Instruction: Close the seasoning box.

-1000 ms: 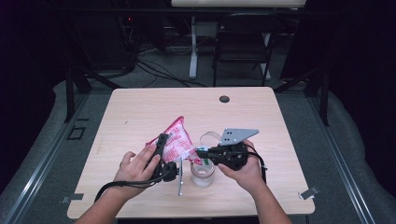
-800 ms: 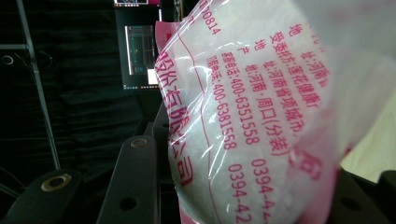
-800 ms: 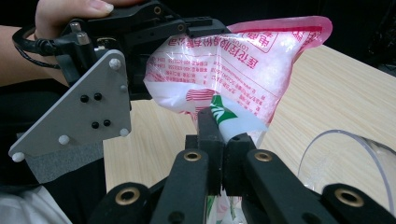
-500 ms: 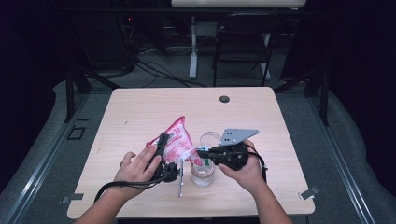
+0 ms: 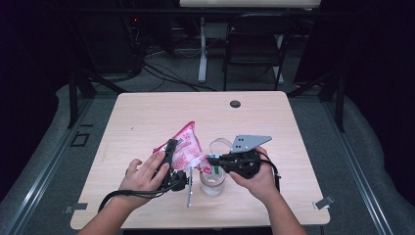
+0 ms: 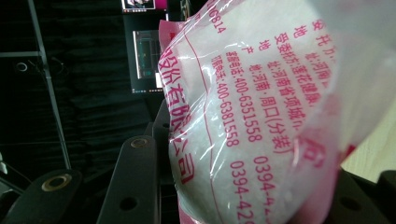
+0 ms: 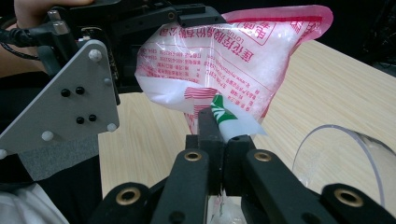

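Note:
A clear plastic bag (image 5: 185, 147) with pink print and white grains hangs tilted over the table, between my two grippers. My left gripper (image 5: 171, 148) is shut on the bag's body; in the left gripper view the bag (image 6: 261, 116) bulges between the two black jaws. My right gripper (image 5: 210, 159) is shut on the bag's lower corner, pinched flat between its fingertips (image 7: 210, 122) in the right gripper view, where the bag (image 7: 233, 56) spreads above. A clear glass jar (image 5: 213, 182) stands just below that corner.
A clear round rim (image 5: 220, 145) lies behind the right gripper, seen close as a clear rim (image 7: 345, 154) in the right gripper view. The wooden table (image 5: 147, 117) has a black grommet (image 5: 235, 104) at the back. A folding chair (image 5: 254, 49) stands beyond.

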